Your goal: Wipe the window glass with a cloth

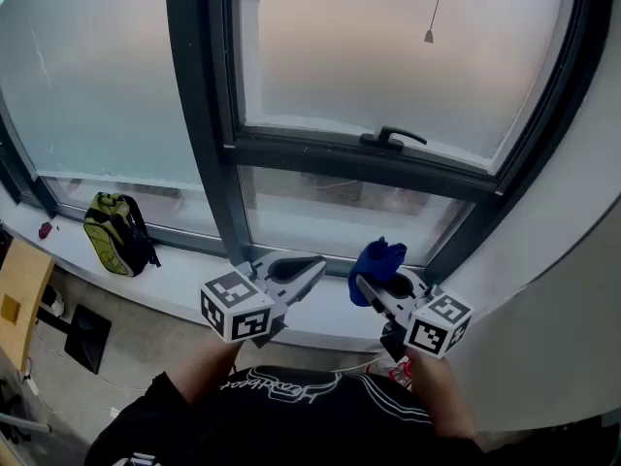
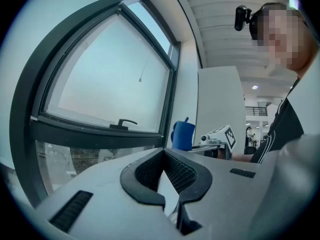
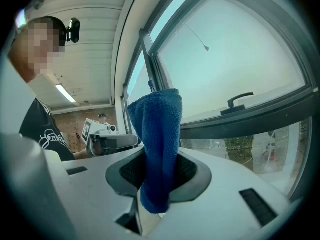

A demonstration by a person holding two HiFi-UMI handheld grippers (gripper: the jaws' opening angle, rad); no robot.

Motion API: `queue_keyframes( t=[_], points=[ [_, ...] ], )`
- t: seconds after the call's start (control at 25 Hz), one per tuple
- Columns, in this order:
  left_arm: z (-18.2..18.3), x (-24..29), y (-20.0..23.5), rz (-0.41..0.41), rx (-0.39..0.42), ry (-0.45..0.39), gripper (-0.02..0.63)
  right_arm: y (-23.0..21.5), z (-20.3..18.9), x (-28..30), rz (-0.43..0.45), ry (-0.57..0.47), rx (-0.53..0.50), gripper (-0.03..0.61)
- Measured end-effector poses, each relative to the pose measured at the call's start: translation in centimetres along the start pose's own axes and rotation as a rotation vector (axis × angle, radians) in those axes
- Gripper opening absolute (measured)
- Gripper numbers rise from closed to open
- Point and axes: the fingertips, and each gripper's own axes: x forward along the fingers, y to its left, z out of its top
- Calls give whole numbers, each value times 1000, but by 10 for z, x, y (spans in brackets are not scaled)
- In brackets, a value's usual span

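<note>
Closest to me is the person's black shirt (image 1: 291, 406), with both forearms reaching toward the window. I place everything else from the window handle (image 1: 393, 139) on the dark frame. Far to the lower left of that handle, a green backpack (image 1: 116, 231) stands on the sill (image 1: 175, 284). Below and left of the handle, the left gripper (image 1: 312, 268) is clenched with nothing between its jaws; its own view shows the dark pads (image 2: 187, 176) meeting at their tips. Almost straight below the handle, the right gripper (image 1: 367, 287) grasps a blue cloth (image 1: 378, 263). In the right gripper view, the cloth (image 3: 157, 134) stands upright out of the closed jaws, and a short end hangs under them. It is in front of the lower pane, and I cannot tell whether it touches it. Above the handle is the frosted window glass (image 1: 388, 56), with a thin pull cord (image 1: 428, 35) hanging before it.
</note>
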Motion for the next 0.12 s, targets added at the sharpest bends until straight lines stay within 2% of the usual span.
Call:
queue_keyframes(
  t=[0.12],
  points=[
    [-1,-2,0,2,-6,-7,5,2,-1,-1,-1,-2,8,92]
  ],
)
